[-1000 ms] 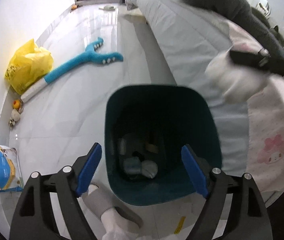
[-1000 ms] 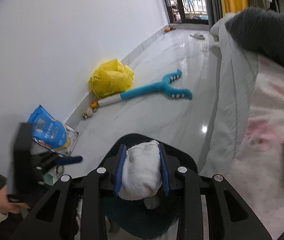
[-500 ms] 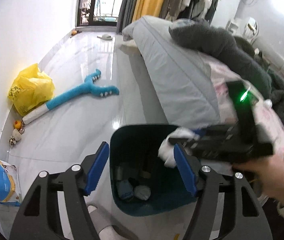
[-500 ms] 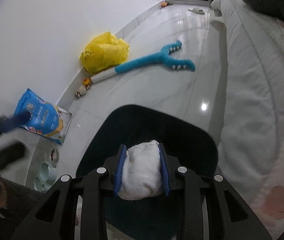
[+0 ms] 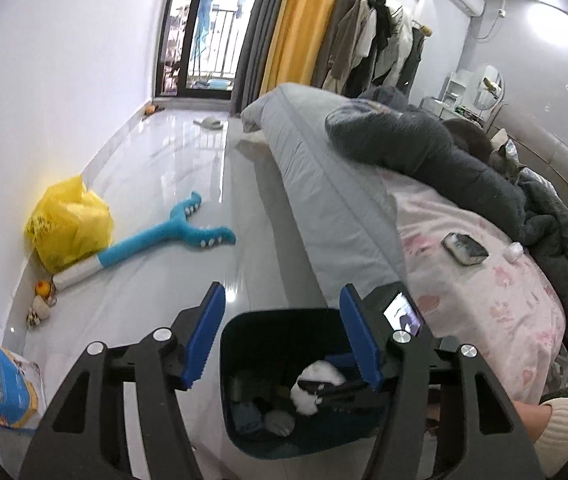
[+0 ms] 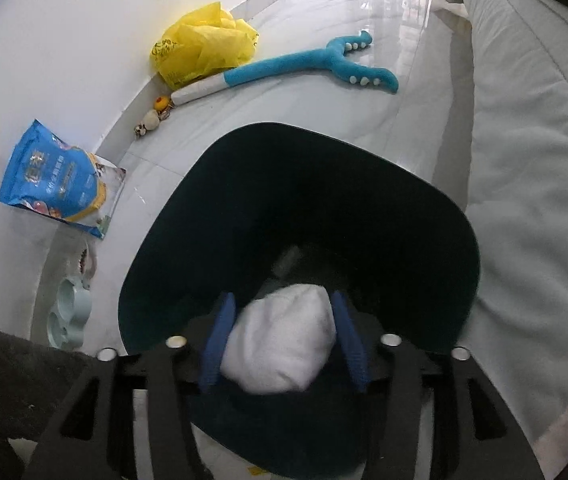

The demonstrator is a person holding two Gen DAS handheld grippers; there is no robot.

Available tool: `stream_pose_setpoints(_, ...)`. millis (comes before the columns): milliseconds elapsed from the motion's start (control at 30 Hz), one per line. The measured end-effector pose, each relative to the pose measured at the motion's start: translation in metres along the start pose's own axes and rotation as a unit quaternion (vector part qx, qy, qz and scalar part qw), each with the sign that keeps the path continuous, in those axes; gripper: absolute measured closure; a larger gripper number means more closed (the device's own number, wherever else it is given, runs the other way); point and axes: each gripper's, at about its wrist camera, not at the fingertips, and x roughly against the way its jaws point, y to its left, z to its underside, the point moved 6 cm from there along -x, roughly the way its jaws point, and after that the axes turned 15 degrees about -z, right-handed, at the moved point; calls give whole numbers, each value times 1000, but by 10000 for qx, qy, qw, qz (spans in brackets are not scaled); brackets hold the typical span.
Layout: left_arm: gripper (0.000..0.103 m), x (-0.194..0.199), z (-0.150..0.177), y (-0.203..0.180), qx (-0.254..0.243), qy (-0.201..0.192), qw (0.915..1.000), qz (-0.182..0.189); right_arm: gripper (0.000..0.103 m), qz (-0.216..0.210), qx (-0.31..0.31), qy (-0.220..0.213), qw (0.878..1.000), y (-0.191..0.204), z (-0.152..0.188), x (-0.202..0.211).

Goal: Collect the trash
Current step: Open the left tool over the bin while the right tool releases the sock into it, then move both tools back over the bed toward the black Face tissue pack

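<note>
Below, a dark teal trash bin stood on the glossy pale floor beside a bed, and both grippers were at it. The right gripper pointed steeply down into the bin's mouth with a white cloth wad between its blue pads. Its jaws were opening, and a gap showed between the wad and the pad on the right; whether the other pad was touching it could not be told. In the left wrist view the same wad showed inside the bin, above other crumpled trash at the bottom. The left gripper hung above the near rim of the bin with nothing between its blue pads, and its jaws were closing.

Against the white wall lay a crumpled yellow plastic bag, and just beside it a long blue plush toy with a forked end stretched across the floor. A blue printed bag leaned at the wall nearer the bin. On the bed's pink sheet sat a dark phone, with a dark grey blanket piled behind it.
</note>
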Motion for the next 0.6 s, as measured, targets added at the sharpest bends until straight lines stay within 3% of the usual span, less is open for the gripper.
stream_pose_setpoints(300, 41, 23, -28, 0, 185, -351, 9992, -46, 39, -88, 52, -66, 9999, 2, 7, 21)
stream_pose_setpoints(600, 38, 36, -50, -29, 80, -634, 9979, -61, 28, -396, 343, -802, 9954, 21, -1, 82)
